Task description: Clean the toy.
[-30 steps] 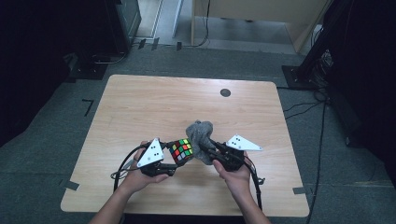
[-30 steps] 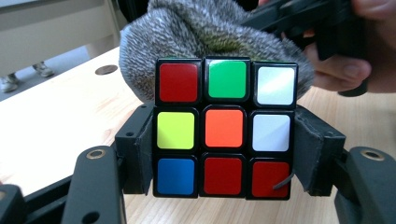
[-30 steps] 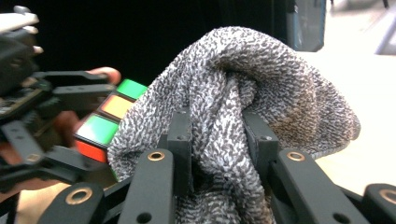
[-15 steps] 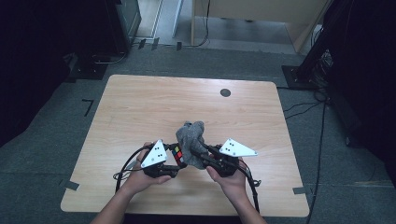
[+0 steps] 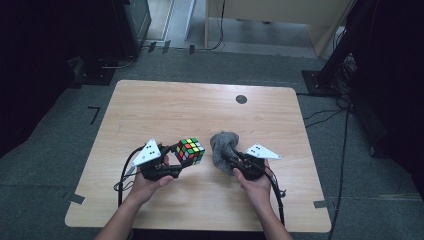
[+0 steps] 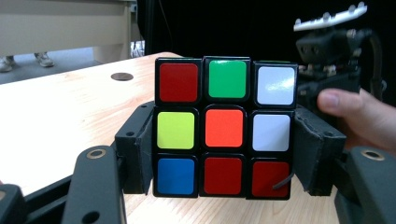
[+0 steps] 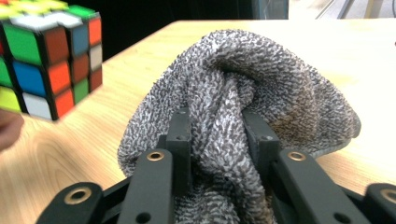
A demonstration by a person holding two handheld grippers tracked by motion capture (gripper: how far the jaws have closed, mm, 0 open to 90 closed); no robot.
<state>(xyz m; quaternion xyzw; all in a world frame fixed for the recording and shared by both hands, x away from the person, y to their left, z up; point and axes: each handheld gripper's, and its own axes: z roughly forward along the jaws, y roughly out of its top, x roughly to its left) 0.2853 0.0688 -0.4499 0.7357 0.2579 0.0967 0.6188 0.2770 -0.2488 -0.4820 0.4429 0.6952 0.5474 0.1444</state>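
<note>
Near edge of surface [image 5: 150,105] | left hand-held gripper [image 5: 176,156] clamps cube [image 5: 190,150], lifted just left of centre | right hand-held gripper [image 5: 227,154] pinches grey cloth [image 5: 223,145], jaws just eased slightly, cloth between them | advice: firm up pinch, keep cube steady, wipe face by face.

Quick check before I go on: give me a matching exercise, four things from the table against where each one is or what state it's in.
Things:
1. puzzle cube
2. grey cloth
3. dark round spot
4. left gripper

States:
A. on the tabletop, far side
B. bunched between the right gripper's jaws
C. clamped on both sides, red and orange squares facing the camera
D. shut on the cube

Pairs: 1-C, 2-B, 3-A, 4-D
</note>
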